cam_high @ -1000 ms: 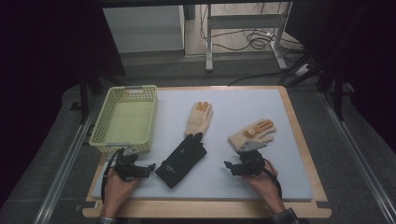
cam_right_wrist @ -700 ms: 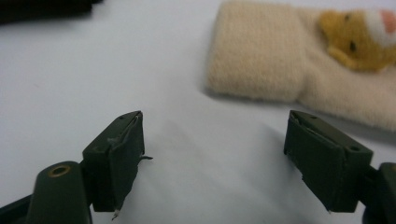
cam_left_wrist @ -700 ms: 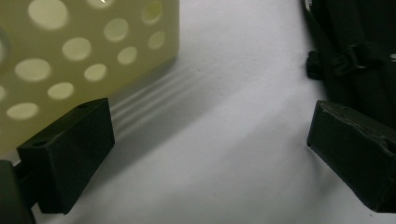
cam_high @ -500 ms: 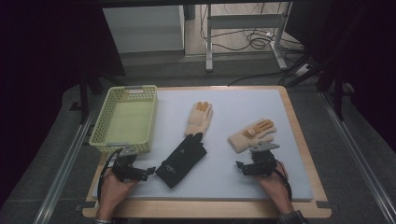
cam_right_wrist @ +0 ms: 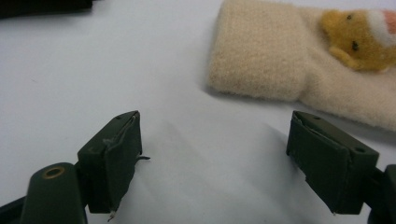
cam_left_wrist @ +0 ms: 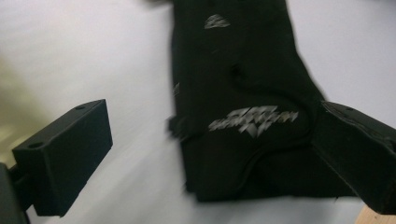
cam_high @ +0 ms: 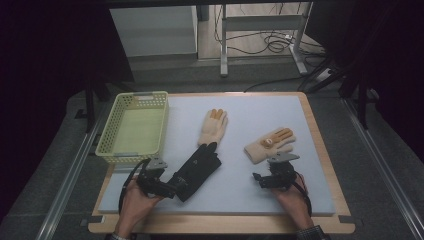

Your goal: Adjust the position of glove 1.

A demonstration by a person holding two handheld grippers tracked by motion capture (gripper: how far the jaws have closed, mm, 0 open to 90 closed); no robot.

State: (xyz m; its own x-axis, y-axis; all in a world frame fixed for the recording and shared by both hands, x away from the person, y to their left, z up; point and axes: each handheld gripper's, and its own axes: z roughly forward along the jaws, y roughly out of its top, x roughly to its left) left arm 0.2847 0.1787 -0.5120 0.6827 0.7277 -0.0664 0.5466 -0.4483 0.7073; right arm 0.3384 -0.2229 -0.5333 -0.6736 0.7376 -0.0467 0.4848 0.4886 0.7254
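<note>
My left gripper [cam_left_wrist: 205, 154] stands open at the cuff of the black glove [cam_high: 197, 167], which runs lengthwise away toward the cream gloves. My right gripper [cam_right_wrist: 229, 158], also open and empty, faces the cream glove [cam_right_wrist: 289, 60] just ahead.

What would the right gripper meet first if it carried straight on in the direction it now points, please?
Probably the cuff of the cream glove. The right gripper has open jaws over bare white mat, and the cuff lies just ahead, slightly toward the right jaw, so it might only graze it.
</note>
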